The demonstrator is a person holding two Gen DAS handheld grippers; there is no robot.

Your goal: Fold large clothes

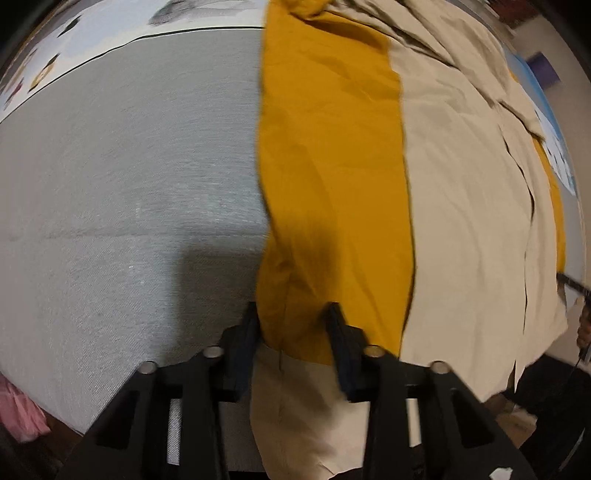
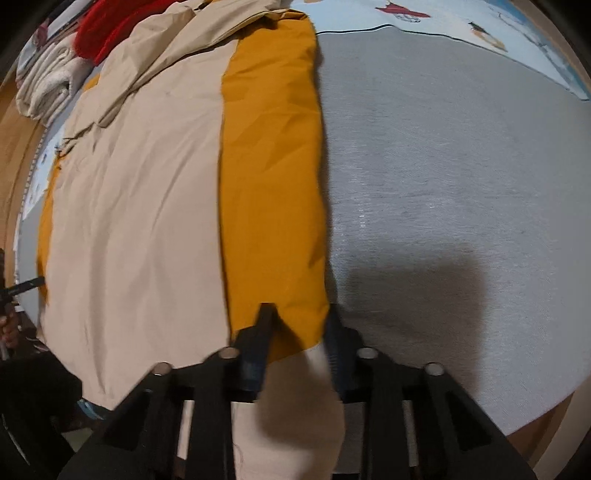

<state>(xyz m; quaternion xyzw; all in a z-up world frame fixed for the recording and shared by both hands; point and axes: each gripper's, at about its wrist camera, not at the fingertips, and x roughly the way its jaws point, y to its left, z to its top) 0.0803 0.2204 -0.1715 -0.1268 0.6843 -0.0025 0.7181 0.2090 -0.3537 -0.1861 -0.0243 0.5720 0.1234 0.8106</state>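
No text, label, brand, number or sign can be read in either view. The printed sheet [image 2: 480, 27] at the far edge of the bed carries small coloured pictures, possibly with lettering among them, but the blur and the fisheye bend leave nothing legible. The garment [image 1: 332, 166] shows no tag or print.
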